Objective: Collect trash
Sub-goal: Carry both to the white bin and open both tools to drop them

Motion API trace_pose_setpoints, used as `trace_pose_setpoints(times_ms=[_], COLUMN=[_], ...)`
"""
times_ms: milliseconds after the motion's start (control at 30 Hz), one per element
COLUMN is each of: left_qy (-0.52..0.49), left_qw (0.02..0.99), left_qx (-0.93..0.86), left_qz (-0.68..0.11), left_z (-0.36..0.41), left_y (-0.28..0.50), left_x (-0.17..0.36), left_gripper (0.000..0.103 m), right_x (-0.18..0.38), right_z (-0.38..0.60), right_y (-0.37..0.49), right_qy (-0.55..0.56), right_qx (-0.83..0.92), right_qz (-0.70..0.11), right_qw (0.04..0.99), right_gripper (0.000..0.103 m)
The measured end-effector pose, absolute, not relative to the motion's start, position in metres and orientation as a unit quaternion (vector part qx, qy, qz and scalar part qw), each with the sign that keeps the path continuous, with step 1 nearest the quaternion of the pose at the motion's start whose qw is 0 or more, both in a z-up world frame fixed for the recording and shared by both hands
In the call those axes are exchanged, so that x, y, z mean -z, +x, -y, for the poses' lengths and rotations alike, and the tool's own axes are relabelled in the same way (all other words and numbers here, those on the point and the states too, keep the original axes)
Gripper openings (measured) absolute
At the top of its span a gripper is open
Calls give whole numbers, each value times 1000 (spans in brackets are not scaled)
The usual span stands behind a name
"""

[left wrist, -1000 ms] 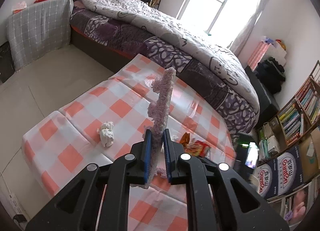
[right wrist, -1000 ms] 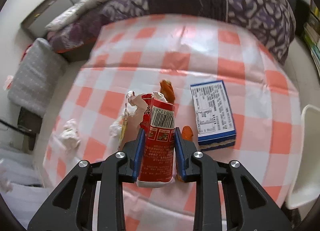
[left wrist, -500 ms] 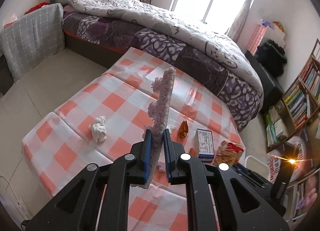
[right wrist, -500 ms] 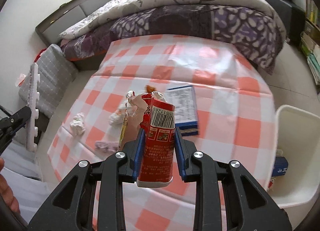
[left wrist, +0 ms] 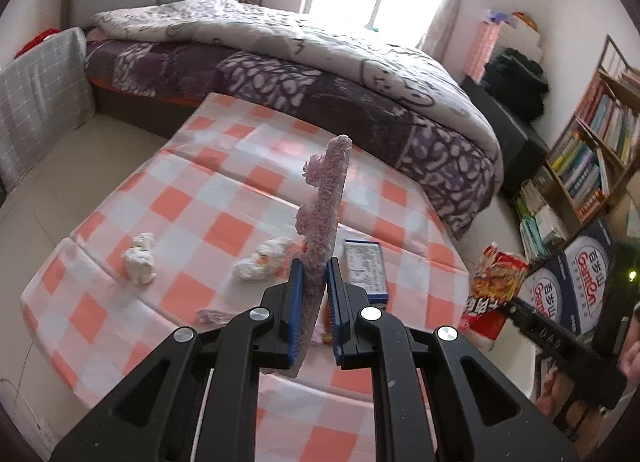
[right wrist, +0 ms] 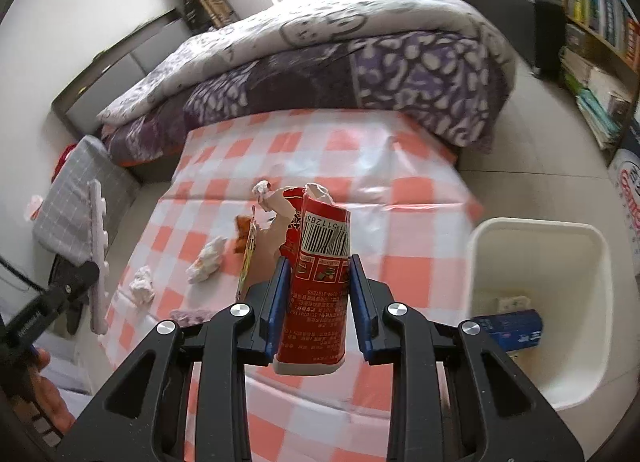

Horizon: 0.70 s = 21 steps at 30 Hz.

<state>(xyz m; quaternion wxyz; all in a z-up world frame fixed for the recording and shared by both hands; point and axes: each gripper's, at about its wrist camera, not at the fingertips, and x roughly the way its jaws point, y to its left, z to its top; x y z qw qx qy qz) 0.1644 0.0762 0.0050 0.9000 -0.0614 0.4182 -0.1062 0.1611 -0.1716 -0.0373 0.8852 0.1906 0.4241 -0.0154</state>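
Observation:
My left gripper (left wrist: 314,286) is shut on a pale purple foam piece (left wrist: 326,197) that stands upright above the checked table (left wrist: 224,181). My right gripper (right wrist: 316,286) is shut on a torn red snack wrapper (right wrist: 316,282), held above the table's right part, left of the white bin (right wrist: 596,246). The wrapper also shows in the left wrist view (left wrist: 490,294). On the table lie crumpled tissues (left wrist: 140,258) (left wrist: 260,264) and a blue box (left wrist: 366,270). The foam piece shows at the left in the right wrist view (right wrist: 98,258).
The bin holds a blue box (right wrist: 510,328) and some paper. A bed with a purple quilt (left wrist: 320,73) stands behind the table. Bookshelves (left wrist: 592,157) and cartons (left wrist: 560,286) are at the right. A grey checked cushion (left wrist: 40,97) is at the left.
My right gripper has carried the red wrapper rightward, bringing the white bin into view beside it. My left gripper holds the foam piece while its view shifts over the table.

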Motion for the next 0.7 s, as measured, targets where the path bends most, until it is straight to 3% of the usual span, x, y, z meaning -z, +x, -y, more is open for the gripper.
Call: trace_pose_setpoints(times_ms=[567, 700], left_qy=[-13, -1], left_qw=[884, 878], left_qx=[185, 202], left_qz=[-429, -434], left_z=[20, 45], left_y=[153, 150], left_x=[12, 19], left_gripper=[12, 12], right_x=[36, 36], right_z=[292, 315], right_y=[121, 109], right_qy=[235, 233], right_qx=[132, 157], right_qz=[-435, -436], right_qw=[859, 855], right_gripper=[30, 35])
